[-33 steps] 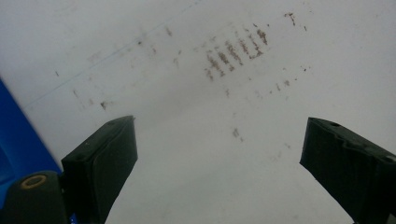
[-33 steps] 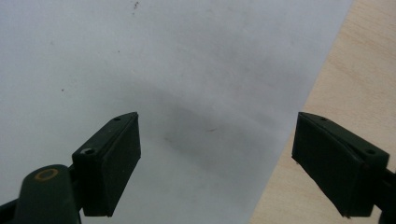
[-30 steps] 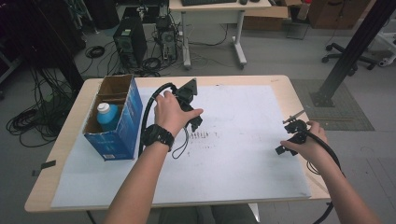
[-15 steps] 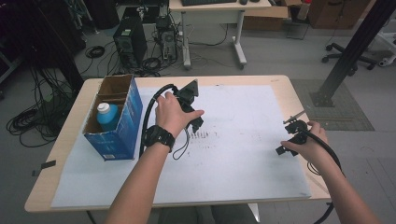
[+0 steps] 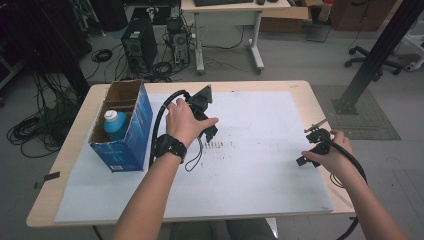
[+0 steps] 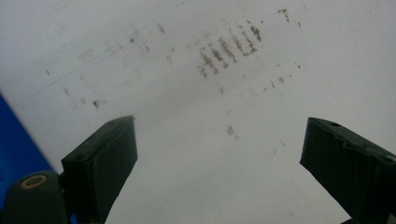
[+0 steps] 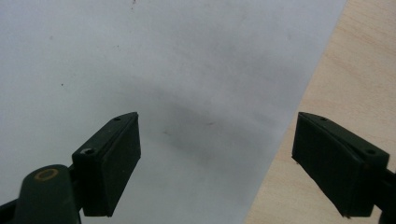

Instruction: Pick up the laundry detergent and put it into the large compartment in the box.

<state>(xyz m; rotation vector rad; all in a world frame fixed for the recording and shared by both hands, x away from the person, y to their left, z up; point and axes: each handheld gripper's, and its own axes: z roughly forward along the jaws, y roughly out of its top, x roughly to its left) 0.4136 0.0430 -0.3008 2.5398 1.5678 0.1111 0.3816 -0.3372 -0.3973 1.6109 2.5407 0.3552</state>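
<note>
A person's left hand holds my left gripper (image 5: 208, 129) over the middle of the white sheet (image 5: 260, 150), right of a blue cardboard box (image 5: 125, 145). In the left gripper view the left gripper (image 6: 219, 135) is open, with nothing between the jaws and brown smudge marks (image 6: 229, 46) on the sheet ahead. The right hand holds my right gripper (image 5: 306, 148) near the sheet's right edge. In the right gripper view the right gripper (image 7: 217, 126) is open and empty above the boundary between the sheet and the bare wood (image 7: 355, 84).
The open-topped blue box holds a blue bottle with a white cap (image 5: 115, 122); a corner of the blue box (image 6: 16, 149) shows left of the left jaw. The wooden table (image 5: 320, 100) ends just right of the right hand. Cables trail from both grippers.
</note>
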